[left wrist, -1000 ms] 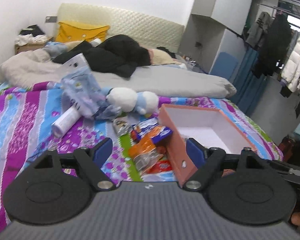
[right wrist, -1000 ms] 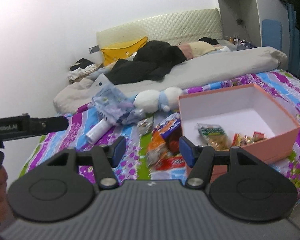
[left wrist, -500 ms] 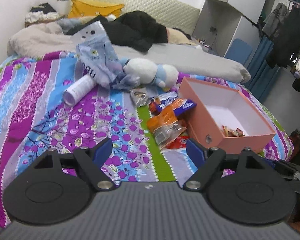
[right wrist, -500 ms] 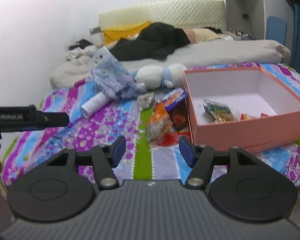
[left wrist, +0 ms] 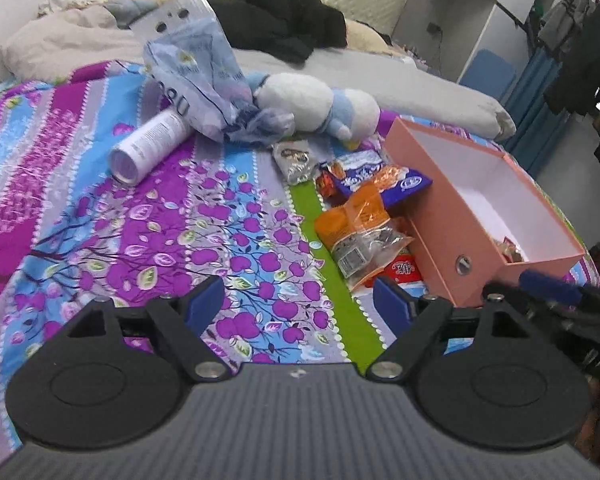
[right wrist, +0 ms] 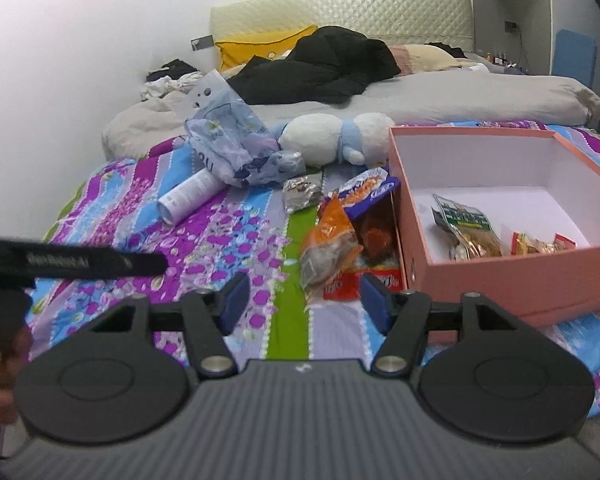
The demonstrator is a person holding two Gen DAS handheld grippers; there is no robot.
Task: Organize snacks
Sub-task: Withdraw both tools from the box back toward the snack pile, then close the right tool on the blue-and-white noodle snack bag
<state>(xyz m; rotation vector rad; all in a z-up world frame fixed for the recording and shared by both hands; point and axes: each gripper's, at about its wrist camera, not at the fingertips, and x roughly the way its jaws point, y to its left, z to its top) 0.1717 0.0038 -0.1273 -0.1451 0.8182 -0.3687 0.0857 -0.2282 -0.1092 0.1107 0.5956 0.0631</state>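
Snacks [right wrist: 340,236] piled on the bed's floral sheet [left wrist: 100,220], just left of the open pink box [right wrist: 500,276]: orange-and-clear packet [left wrist: 360,228] on top, blue-purple packet [left wrist: 384,182] behind it, red pack [right wrist: 356,280] underneath, small silver packet [right wrist: 300,192] farther back. Box already holds a green-labelled bag [right wrist: 466,228] and small red packets [right wrist: 540,244]. Far left: white tube [left wrist: 148,146] lying flat, crumpled blue plastic bag [right wrist: 232,148], white-blue plush toy [left wrist: 320,104]. Left hand-held gripper [left wrist: 298,304] wide, nothing between jaws, over the sheet near the pile. Right hand-held gripper [right wrist: 300,300] opening, nothing between jaws, lined up with the near edge of the pile.
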